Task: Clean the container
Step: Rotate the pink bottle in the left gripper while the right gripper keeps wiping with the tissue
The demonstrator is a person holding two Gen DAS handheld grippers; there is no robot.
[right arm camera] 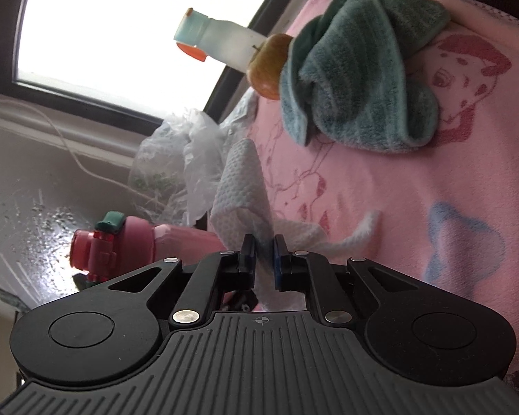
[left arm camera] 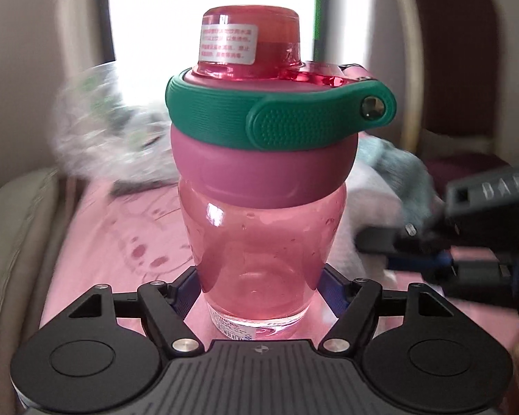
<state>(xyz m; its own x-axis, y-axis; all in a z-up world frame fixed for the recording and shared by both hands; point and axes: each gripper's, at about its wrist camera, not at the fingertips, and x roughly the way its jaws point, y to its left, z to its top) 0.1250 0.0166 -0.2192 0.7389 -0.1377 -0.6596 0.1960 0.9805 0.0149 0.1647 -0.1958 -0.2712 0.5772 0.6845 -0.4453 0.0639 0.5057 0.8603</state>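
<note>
The left gripper is closed around the lower body of a pink translucent bottle, one finger on each side, holding it upright just above a pink printed cloth. The bottle carries a mauve collar, a green band with a strap and a red clear cap with a white label. Droplets cling to its wall.

The right gripper has its jaws nearly together, pinching a crumpled white paper towel. In the left wrist view this gripper shows blurred at the right edge, just beside the bottle.

From the right wrist view the bottle sits to the left of the towel. Further out on the pink cloth lies a bunched teal cloth, with an apple touching its edge and a pale bottle with a light blue cap behind the apple. A clear plastic bag lies near the window.
</note>
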